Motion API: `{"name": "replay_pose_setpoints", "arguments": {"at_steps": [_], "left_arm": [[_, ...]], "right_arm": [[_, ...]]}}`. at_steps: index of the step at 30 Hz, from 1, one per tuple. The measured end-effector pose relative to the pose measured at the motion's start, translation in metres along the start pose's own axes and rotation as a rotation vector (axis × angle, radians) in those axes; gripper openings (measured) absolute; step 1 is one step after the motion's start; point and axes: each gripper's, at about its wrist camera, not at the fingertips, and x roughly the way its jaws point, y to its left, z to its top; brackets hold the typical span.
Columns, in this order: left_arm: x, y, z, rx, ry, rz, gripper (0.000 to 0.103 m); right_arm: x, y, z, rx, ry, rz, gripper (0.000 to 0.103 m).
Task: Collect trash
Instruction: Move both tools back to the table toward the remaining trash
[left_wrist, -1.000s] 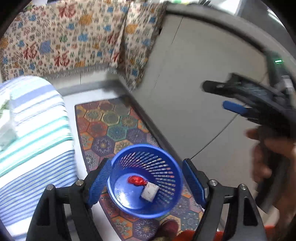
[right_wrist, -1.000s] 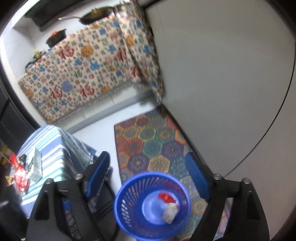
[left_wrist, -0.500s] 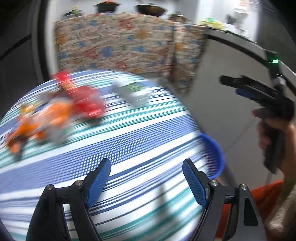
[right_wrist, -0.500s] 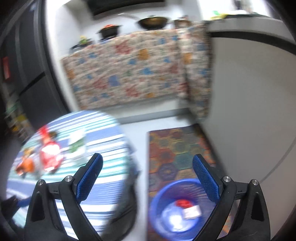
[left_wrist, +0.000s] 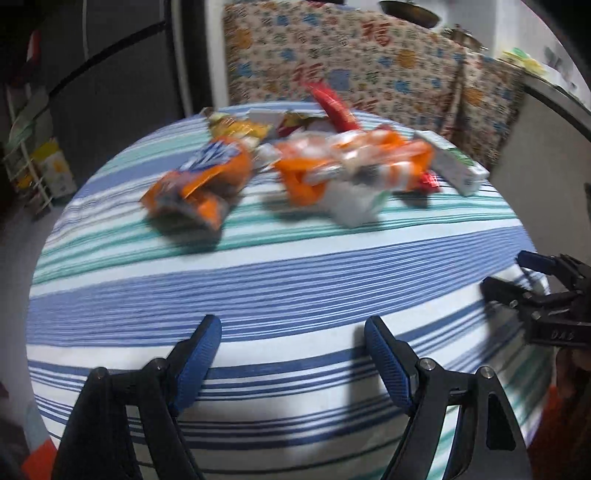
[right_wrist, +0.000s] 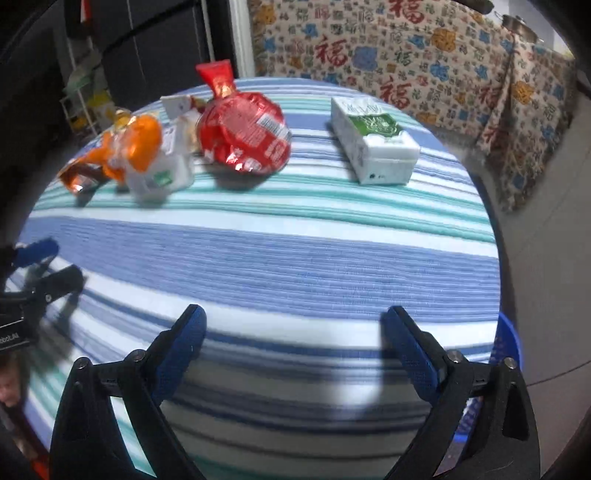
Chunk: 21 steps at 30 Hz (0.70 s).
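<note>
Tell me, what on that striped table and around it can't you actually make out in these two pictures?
- Orange wrappers: motion-blurred in the left wrist view; print unreadable.
- Blue basket: right wrist view shows only a sliver of rim; the table hides its contents.
- Small items behind the red packet: partly covered, kind unclear.
- Green-and-white carton: lettering too small.
- Right gripper: cut off by the left view's edge.

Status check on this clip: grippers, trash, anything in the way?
Left gripper open, empty. Right gripper open, empty, jaws just opened wider. Wrappers and carton on the striped table, untouched. Path clear.
</note>
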Motion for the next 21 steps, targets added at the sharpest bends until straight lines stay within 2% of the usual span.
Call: {"name": "replay_pose_setpoints", "arguments": {"at_steps": [3, 10, 14, 21], "left_arm": [[0.005, 0.006, 0.003, -0.012, 0.004, 0.028, 0.082], [0.008, 0.011, 0.011, -0.008, 0.025, 0.042, 0.086], [0.008, 0.029, 0.013, -0.042, 0.024, 0.064, 0.086], [0.014, 0.045, 0.025, -0.073, 0.016, 0.047, 0.086]], "right_arm": [[0.007, -0.003, 0.006, 0.002, 0.006, -0.007, 0.102], [0.011, 0.002, 0.014, -0.018, 0.002, -0.004, 0.103], [0.012, -0.002, 0.015, -0.025, 0.001, -0.001, 0.103], [0.01, -0.003, 0.013, -0.029, -0.011, -0.003, 0.103]]}}
